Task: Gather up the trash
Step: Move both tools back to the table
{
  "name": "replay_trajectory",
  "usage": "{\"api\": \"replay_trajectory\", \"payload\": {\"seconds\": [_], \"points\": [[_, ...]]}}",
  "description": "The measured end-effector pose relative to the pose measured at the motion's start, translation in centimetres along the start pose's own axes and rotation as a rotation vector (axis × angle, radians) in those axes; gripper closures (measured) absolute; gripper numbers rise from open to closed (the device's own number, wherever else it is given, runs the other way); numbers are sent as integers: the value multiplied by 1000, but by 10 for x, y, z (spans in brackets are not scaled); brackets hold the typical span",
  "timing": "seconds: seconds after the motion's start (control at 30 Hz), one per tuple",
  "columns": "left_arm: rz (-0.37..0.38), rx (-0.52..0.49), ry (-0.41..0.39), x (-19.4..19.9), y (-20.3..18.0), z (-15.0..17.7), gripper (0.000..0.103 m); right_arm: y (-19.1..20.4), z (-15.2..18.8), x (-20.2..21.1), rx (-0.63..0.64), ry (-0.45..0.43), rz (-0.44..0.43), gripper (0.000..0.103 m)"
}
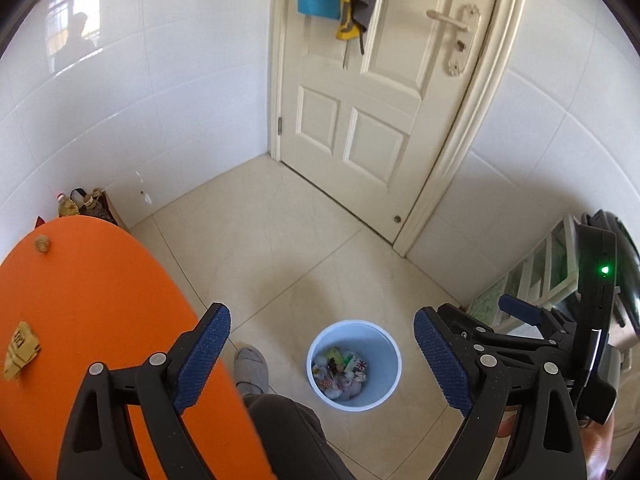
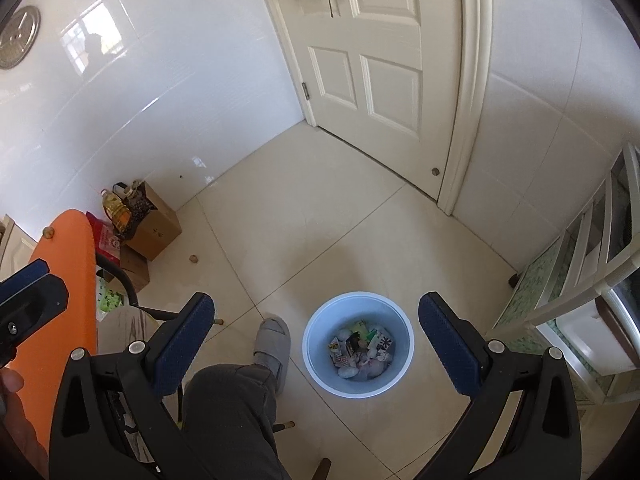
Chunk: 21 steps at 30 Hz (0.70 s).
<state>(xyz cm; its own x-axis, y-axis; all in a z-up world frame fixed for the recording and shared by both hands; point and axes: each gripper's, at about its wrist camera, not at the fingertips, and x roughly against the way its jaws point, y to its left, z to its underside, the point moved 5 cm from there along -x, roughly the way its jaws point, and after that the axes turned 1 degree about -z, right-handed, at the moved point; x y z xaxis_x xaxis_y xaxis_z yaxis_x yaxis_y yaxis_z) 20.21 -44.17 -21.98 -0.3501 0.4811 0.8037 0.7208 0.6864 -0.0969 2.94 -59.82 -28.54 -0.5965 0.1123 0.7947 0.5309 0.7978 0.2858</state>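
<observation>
Holding crumpled wrappers: round plastic bin (image 2: pixel 357 350).

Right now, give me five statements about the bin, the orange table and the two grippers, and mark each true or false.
1. The white trash bin on the floor already holds wrappers. True.
2. The left gripper is clamped on a piece of trash. False: its jaws stand wide apart with nothing between them.
3. A crumpled tan wrapper lies on the orange table. True.
4. The right gripper is shut. False: it is open and empty, above the bin.
5. The white door stands wide open. False: it is closed in its frame.
</observation>
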Motion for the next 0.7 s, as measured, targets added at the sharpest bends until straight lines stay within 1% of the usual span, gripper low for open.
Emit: {"api": "replay_trajectory", "payload": {"seconds": [0.23,0.27,0.43,0.53,0.6,0.7], "points": [[-26,50,-96,85,47,27,12,48,-12,43,71,-77,-27,0],[-29,60,-109,100,55,31,12,56,-13,49,83,-89,-32,0],[-54,125,-172,153,88,51,12,97,-18,79,143,-145,-70,0],[-73,171,-216,188,111,67,11,122,-19,96,185,-178,-101,0],[-100,199,-243,209,126,79,11,143,-19,106,215,-195,-122,0],[-126,244,-285,241,144,103,6,175,-18,124,263,-228,-162,0]]}}
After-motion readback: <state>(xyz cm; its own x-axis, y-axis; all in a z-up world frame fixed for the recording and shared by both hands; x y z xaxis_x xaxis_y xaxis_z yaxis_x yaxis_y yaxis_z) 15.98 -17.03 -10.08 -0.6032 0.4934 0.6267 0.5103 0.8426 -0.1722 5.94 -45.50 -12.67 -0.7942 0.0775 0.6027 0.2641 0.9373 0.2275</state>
